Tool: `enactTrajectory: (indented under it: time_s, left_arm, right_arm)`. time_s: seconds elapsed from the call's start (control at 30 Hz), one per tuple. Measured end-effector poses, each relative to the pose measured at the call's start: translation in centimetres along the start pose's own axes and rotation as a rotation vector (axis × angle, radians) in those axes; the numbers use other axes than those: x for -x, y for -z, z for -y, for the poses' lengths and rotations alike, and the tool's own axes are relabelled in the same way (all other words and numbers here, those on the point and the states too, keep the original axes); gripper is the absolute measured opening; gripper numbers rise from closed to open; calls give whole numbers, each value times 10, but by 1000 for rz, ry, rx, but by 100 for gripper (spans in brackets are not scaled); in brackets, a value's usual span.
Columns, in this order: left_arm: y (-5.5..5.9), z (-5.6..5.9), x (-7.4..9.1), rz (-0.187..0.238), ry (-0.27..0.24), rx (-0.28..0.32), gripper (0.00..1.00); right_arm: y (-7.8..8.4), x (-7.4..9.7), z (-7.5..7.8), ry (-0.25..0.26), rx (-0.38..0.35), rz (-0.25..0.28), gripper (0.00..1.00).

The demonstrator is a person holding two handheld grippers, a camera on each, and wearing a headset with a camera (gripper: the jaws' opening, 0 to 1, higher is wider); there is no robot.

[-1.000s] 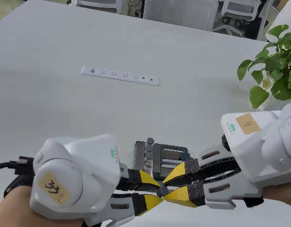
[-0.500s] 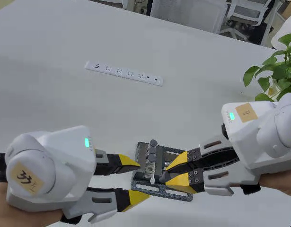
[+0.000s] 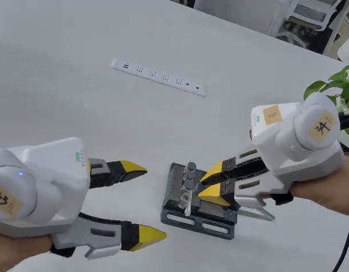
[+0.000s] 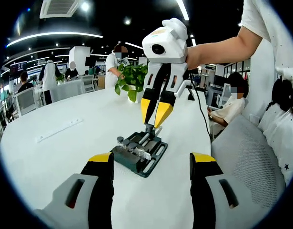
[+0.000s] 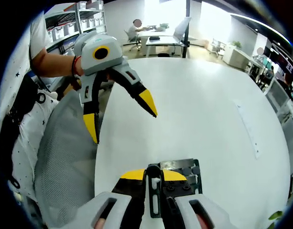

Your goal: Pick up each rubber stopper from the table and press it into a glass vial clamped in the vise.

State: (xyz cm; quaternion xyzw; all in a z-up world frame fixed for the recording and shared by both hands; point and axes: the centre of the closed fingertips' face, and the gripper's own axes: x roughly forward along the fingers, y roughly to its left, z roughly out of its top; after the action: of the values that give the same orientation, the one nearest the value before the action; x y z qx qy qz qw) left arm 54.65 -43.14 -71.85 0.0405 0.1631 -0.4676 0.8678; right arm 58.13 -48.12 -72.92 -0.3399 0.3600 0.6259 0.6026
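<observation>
The left gripper [image 3: 141, 200] hangs nearest the person, left of the vise [image 3: 188, 220] and well apart from it; its yellow-tipped jaws are spread wide and hold nothing. The black vise sits flat on the white table [image 3: 78, 102]; a short row of glass vials [image 3: 185, 198] stands upright, clamped in it. Two of the vials carry dark grey rubber stoppers [image 3: 191, 166] in their mouths; the one at the near end of the row looks clear, and I cannot tell whether it is stoppered. The right gripper [image 3: 210, 181] reaches in from the right of the vise, its jaws drawn narrow and its tips just beside the row. In the right gripper view a dark-topped vial stands in the slim gap between the tips; whether the jaws press on it I cannot tell. Beyond the vise, well apart, a white power strip [image 3: 158, 76] lies on the table. To the far right of the vise is a green potted plant [image 3: 333, 90]; office chairs [image 3: 299, 17] stand past the table's far edge.
</observation>
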Motion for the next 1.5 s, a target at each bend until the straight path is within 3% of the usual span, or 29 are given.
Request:
enactTrajectory:
  time_s: [0.2,0.43,0.77,1.5]
  left_arm:
    - [5,1,-1,22,23,18,82]
    - [10,0,-1,34,38,25,96]
    - [13,-1,1,50,40,45,98]
    - [19,-1,3,62,48,59,96]
  right_arm:
    - [13,-17,16,2,-23,-71,6]
    - [23,-36,23,-11,-31,-144,6]
    - [35,-51,23,-31,-29,-223,6]
    - [38,-60,23,-49,-33,-257,6]
